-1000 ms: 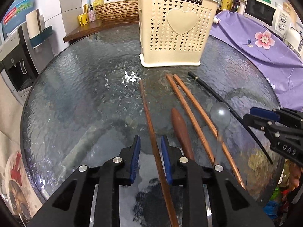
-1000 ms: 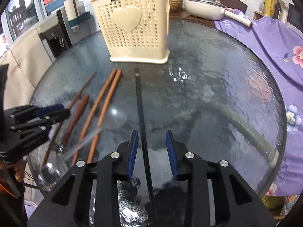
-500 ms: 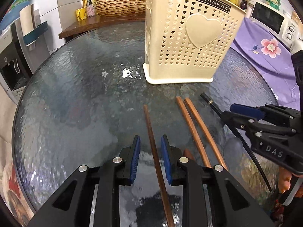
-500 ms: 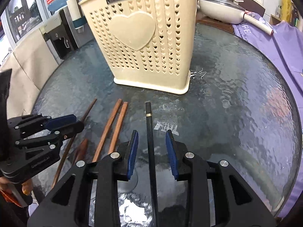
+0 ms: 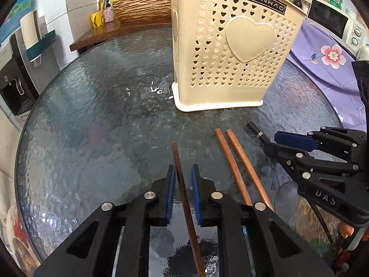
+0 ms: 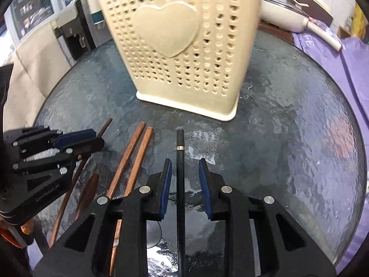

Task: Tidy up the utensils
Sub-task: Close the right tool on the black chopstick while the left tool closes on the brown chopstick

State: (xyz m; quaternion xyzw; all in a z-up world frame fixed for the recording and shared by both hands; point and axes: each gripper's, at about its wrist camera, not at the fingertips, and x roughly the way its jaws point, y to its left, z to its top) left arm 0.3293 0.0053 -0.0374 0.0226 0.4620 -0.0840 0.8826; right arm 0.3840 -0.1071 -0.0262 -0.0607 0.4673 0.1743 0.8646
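On the round, rippled glass table (image 5: 96,120), 1 thin dark-brown wooden chopstick (image 5: 182,184) lay flat between the blue pads of the left gripper (image 5: 182,180), its far tip pointing toward the cream perforated plastic utensil holder with a raised heart (image 5: 233,53) near the table's far edge. The left jaws were closing, nearly on the stick, though a sliver of gap remained on the right pad's side. The right gripper (image 6: 184,175) straddled 1 slim black chopstick with a gold band (image 6: 180,175); its jaws were closing too, with clear gaps on both sides. A pair of thicker reddish-brown wooden chopsticks (image 5: 239,168) rested on the glass between the 2 sticks.

Both sticks looked light, rigid and narrow, and likely to skid or roll on the slick glass. A hold near the thicker upper third, pads square across the shaft, would probably limit swinging once they were tipped upright over the holder.
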